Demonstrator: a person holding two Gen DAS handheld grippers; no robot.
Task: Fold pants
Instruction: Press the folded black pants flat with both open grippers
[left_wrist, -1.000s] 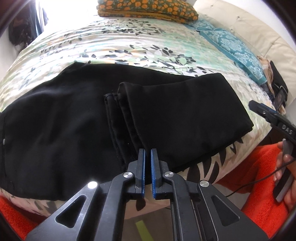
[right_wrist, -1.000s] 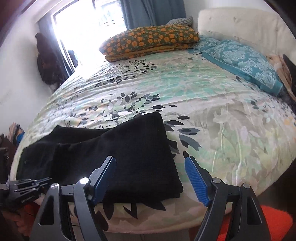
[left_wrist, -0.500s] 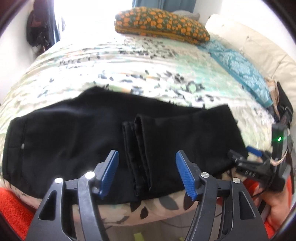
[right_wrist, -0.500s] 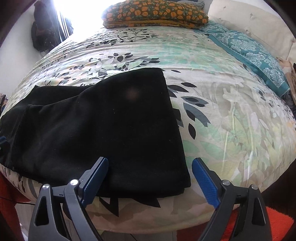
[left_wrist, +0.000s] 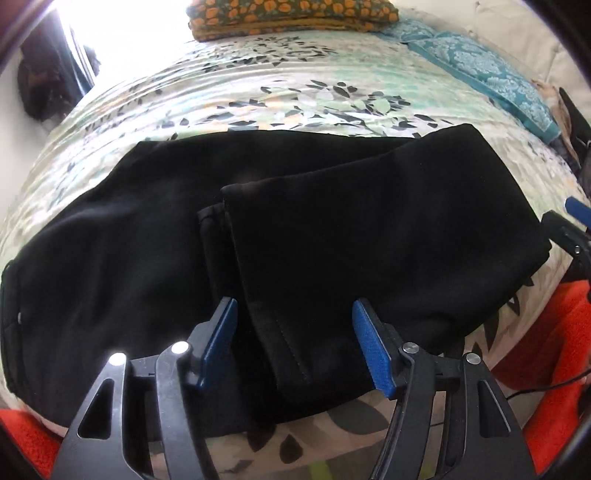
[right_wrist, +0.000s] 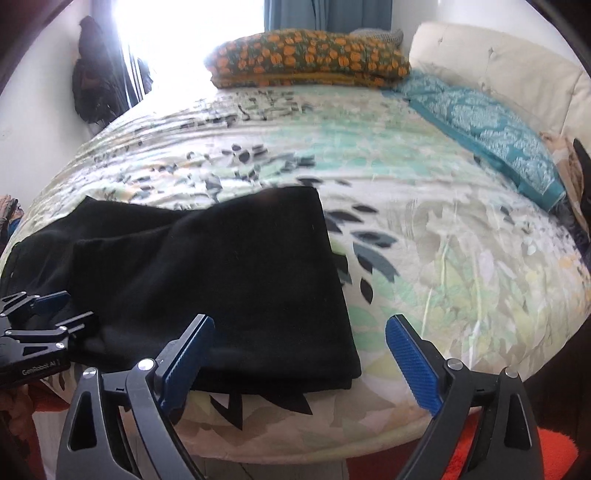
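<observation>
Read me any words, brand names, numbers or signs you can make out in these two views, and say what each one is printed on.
"GenRobot.AI": small white lettering on the black body of the left gripper, seen at the left edge of the right wrist view; the last characters are small and uncertain.
No other readable text: the black folded pants, floral bedspread and orange-patterned pillow carry only patterns.

L gripper (left_wrist: 295, 343) fingers now apart, off pants (left_wrist: 332, 240).

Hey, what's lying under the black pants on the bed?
The black pants lie on the floral leaf-print bedspread, which shows all around them. Their folded-over leg covers the lower layers; anything beneath stays hidden.
</observation>
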